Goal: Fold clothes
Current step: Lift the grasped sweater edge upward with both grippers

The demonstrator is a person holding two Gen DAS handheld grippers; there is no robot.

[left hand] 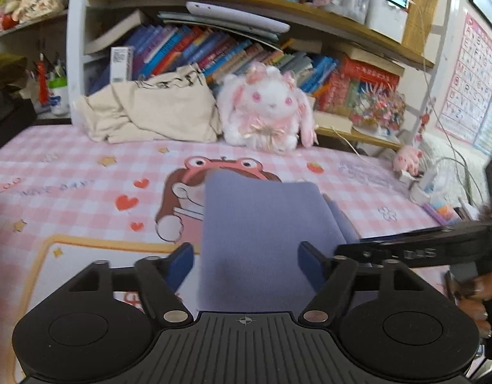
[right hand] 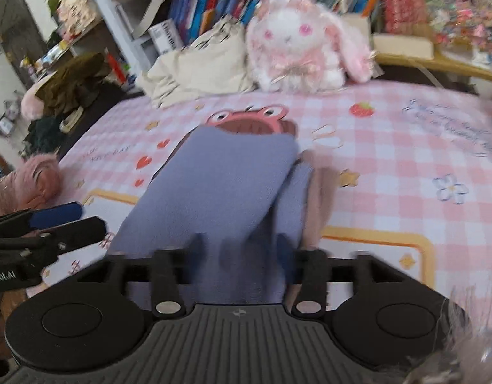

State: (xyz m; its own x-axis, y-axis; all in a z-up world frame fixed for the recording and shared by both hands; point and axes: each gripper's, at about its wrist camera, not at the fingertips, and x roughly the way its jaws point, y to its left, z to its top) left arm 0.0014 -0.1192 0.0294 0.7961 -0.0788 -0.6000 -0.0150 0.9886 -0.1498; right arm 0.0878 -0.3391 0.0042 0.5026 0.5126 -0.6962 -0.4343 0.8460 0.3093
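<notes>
Left gripper (left hand: 246,256): jaws spread wide, nothing between the blue pads (left hand: 182,264); it hangs just above the near end of the garment, one pad on each side of the cloth.
Right gripper (right hand: 241,249): jaws apart, the near end of the garment lying in the gap between them; motion blur smears the fingertips, so I cannot tell whether they touch the cloth. In the left wrist view it enters from the right edge, held in a hand (left hand: 476,291), its tip at the garment's right edge.
Garment (left hand: 261,224): a lavender-blue piece of clothing, folded into a long narrow stack running away from both cameras. A second folded layer shows along its right side (right hand: 293,198). Its far end covers part of the cartoon print.
Surface (left hand: 70,166): a pink-and-white checked mat with hearts, stars, a strawberry and a cartoon figure in a frog-eyed hat (right hand: 249,118); the garment lies flat on it, near the middle.
Plush rabbit (left hand: 268,108): white and pink, sitting upright at the mat's far edge, well apart from the garment.
Cream cloth bag (left hand: 156,108): slumped just beside the rabbit, on its left.
Bookshelf (left hand: 214,41): behind both, packed with leaning books.
Pink fluffy sleeve (right hand: 38,176): at the left edge of the right wrist view, behind the left gripper.
</notes>
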